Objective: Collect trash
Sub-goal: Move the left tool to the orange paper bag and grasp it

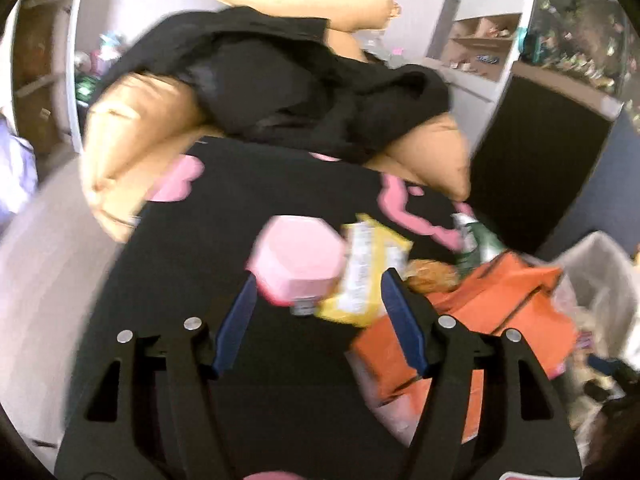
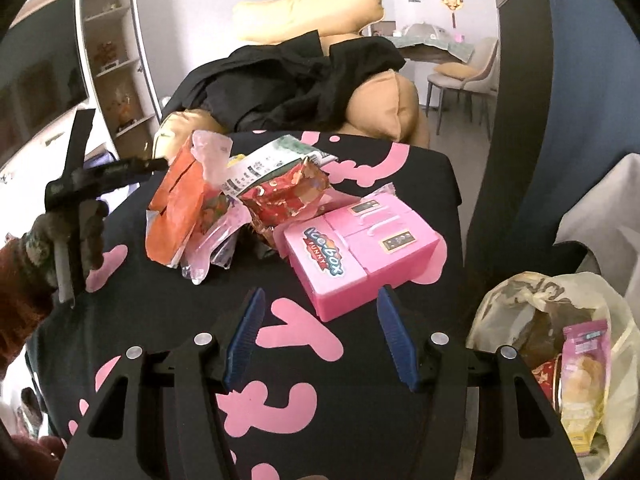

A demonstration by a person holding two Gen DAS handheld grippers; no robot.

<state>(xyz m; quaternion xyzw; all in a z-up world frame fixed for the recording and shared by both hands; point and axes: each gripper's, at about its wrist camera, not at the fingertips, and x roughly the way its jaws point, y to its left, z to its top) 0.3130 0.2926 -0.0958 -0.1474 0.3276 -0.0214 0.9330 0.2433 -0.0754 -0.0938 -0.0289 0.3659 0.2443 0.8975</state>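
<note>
A heap of wrappers lies on a black cloth with pink shapes (image 2: 328, 360): an orange wrapper (image 2: 176, 208), a red foil wrapper (image 2: 284, 196) and a white-green packet (image 2: 272, 164). A pink toy fridge box (image 2: 360, 248) lies beside them. My right gripper (image 2: 320, 300) is open, just short of the box. In the blurred left wrist view my left gripper (image 1: 316, 288) is open, with the pink box (image 1: 298, 260) and a yellow packet (image 1: 368, 276) between its fingertips and the orange wrapper (image 1: 472, 320) to its right. The left gripper (image 2: 116, 172) also shows far left.
A translucent trash bag (image 2: 560, 340) holding wrappers hangs at the lower right. Tan cushions (image 2: 384, 108) with black clothing (image 2: 296, 84) lie behind the heap. Shelves (image 2: 116, 64) stand at the left, a dining table and chairs (image 2: 460, 68) at the back right.
</note>
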